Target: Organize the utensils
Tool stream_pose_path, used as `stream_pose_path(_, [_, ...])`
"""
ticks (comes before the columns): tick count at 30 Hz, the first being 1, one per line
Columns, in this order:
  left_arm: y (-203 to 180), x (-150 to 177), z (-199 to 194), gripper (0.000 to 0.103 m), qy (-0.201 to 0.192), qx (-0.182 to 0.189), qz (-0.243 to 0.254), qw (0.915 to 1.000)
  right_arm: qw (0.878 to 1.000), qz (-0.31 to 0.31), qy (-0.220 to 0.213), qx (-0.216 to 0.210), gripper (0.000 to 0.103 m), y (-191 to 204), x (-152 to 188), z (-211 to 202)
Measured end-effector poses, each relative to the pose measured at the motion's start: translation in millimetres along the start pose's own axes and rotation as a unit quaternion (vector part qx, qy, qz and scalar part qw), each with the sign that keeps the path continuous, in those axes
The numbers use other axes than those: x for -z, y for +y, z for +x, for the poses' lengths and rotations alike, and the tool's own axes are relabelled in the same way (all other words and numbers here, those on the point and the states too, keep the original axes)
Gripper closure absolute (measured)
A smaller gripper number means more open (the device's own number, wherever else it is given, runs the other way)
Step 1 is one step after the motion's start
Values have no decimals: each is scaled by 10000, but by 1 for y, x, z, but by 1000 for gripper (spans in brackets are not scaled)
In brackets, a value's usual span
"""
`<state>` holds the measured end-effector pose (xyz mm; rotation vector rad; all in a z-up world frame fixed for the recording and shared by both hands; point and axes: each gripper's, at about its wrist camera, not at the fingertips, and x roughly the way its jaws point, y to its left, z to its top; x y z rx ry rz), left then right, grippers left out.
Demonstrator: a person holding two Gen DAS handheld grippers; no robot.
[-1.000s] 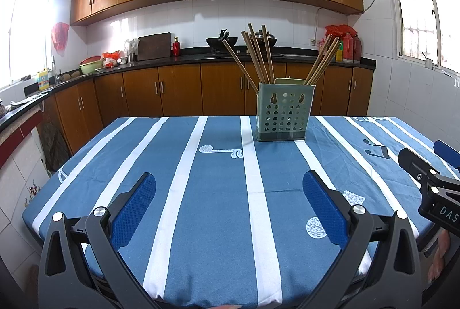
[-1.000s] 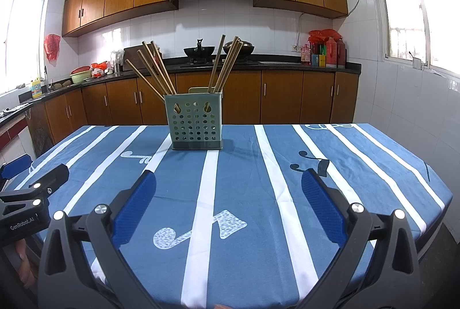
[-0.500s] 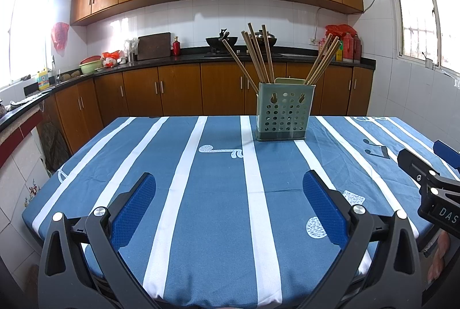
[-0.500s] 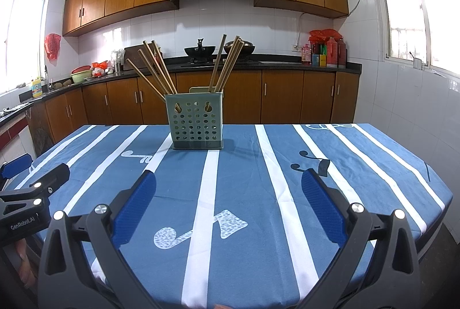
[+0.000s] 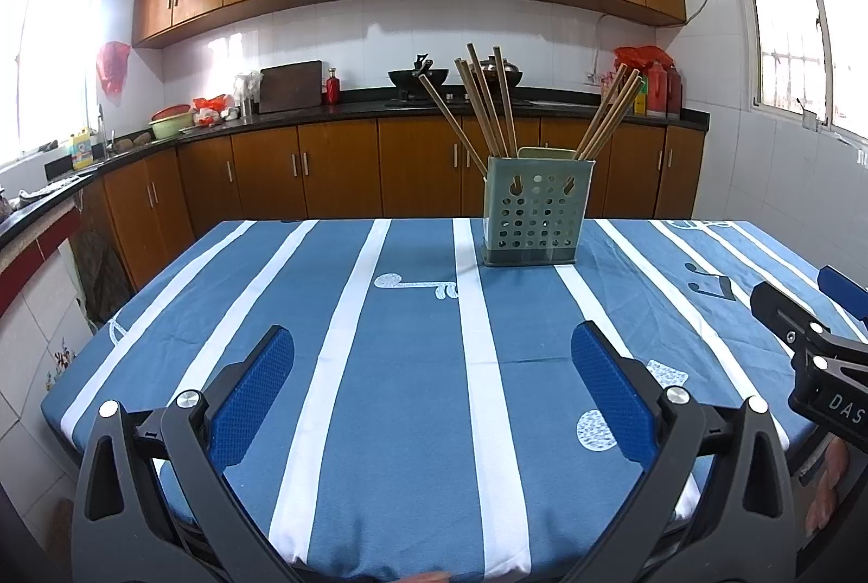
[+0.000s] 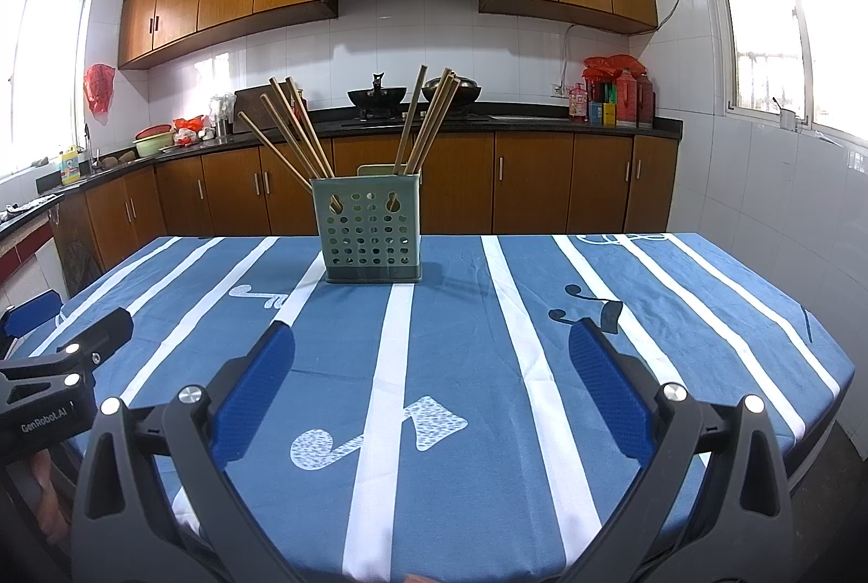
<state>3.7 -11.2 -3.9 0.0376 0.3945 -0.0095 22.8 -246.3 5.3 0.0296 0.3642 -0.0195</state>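
A pale green perforated utensil holder (image 5: pixel 533 219) (image 6: pixel 372 230) stands upright on the far half of the table. Several wooden chopsticks (image 5: pixel 485 103) (image 6: pixel 295 127) lean out of it in two bunches, left and right. My left gripper (image 5: pixel 431 350) hangs open over the table's near edge, nothing between its blue pads. My right gripper (image 6: pixel 431 350) is likewise open and empty, level with the left one. Each one shows at the side of the other's view: the right gripper (image 5: pixel 814 339) and the left gripper (image 6: pixel 49 355).
A blue tablecloth with white stripes (image 5: pixel 412 366) (image 6: pixel 488 339) covers the table. Behind it runs a dark counter (image 5: pixel 271 122) with wooden cabinets, a wok (image 6: pixel 377 96) on the stove and bottles (image 6: pixel 613 95) at the right. A white tiled wall stands to the right.
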Motion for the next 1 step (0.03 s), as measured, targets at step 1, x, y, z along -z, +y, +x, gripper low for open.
stream_pose_path(1, [0, 0, -1, 2, -2, 0, -3, 10000, 10000, -1, 0, 0, 4, 0, 0, 0])
